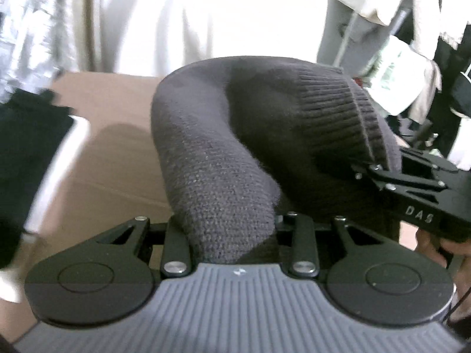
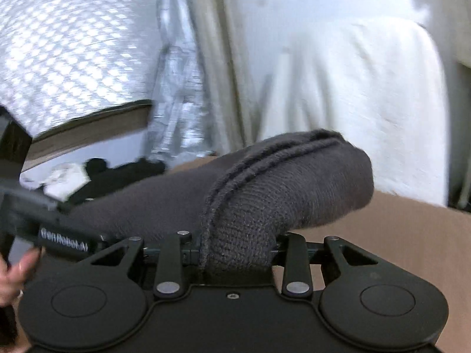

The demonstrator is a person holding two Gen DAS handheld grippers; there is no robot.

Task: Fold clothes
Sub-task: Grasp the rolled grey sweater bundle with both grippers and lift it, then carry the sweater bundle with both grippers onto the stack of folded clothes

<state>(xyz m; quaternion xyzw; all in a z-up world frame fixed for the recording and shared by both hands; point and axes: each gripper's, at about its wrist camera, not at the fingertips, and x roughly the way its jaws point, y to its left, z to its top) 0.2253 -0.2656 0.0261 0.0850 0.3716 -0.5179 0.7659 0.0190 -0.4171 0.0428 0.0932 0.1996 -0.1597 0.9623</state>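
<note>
Brown cardboard surface [image 1: 117, 153] fills the low bkgd in both views, flat, w/ a crease line running across it in the left wrist view; same cardboard [image 2: 412, 235] shows bottom right in the right wrist view. On/above it is the dark grey knit garment [image 1: 235, 147], bunched and arched up off the cardboard, ribbed hem on its right side. Left gripper [image 1: 232, 235] is clamped on one bunched end of the knit, fabric squeezed between the fingers right at the cam. Right gripper [image 1: 379, 173] comes in from the right edge, black body marked "DAS", pinching the ribbed hem; a hand [image 1: 435, 244] shows under it. Right wrist view: right gripper [image 2: 235, 253] clenched on a thick roll of the same garment [image 2: 294, 188], stitched edge seam running up the roll, rest of the knit sagging toward the left; left gripper [image 2: 59, 235] partly seen at left edge, blurred, w/ fingers [image 2: 20, 267] of a hand by it. Further out: black cloth pile [image 1: 26, 153] at left on the cardboard edge, white fabric [image 2: 368, 103] hanging behind, silver quilted foil sheet [image 2: 67, 50] upper left, pale clothes [image 1: 397, 67] heaped at right. Bkgd motion-blurred, overexposed near the top centre.
</note>
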